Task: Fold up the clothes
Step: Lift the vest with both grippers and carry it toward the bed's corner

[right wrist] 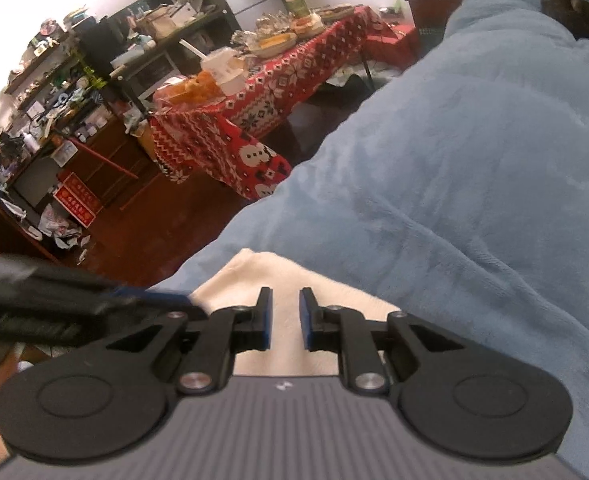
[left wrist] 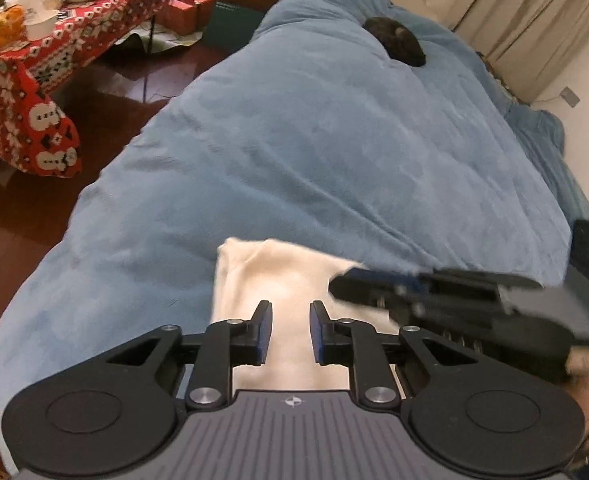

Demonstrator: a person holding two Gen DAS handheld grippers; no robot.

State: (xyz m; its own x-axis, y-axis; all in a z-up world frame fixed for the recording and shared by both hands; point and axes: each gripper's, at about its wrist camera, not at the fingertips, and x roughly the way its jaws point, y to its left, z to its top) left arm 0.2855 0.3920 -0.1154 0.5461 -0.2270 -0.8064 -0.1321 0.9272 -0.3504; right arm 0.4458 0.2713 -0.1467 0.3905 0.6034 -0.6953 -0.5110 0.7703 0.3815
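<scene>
Folding stage: cream garment (left wrist: 294, 280) lies flat on blue blanket (left wrist: 334, 140), near edge of bed, both grippers over it
Cream garment: soft, pale, folded into a compact rectangle; far left corner rounded; sits just in front of both cameras; also seen in right wrist view (right wrist: 286, 276)
Left gripper (left wrist: 291, 330): jaws narrow, small gap, blue pads facing each other; only garment fabric shows behind the gap; nothing clamped between pads; cannot tell if tips touch the cloth
Right gripper (right wrist: 285, 318): jaws narrow, same small gap, nothing pinched between pads; hovers over garment's near part; contact with cloth unclear
Right gripper in left view (left wrist: 336, 288): comes in from the right, blurred, tip over garment's right edge
Left gripper in right view (right wrist: 190, 300): comes in from the left, blurred, tip at garment's left edge
Blue blanket: plush, covers bed, rumpled with long creases, runs far back
Dark item (left wrist: 394, 42): small dark brown lump far on blanket, kind unclear
Surface (left wrist: 34, 92): far left, red snowman-pattern cloth, bowls and cups of food on top
Floor (left wrist: 22, 248): dark glossy wood, left of bed
Curtain (left wrist: 534, 28): beige, far right
Shelves (right wrist: 74, 92): cluttered, far left in right wrist view
</scene>
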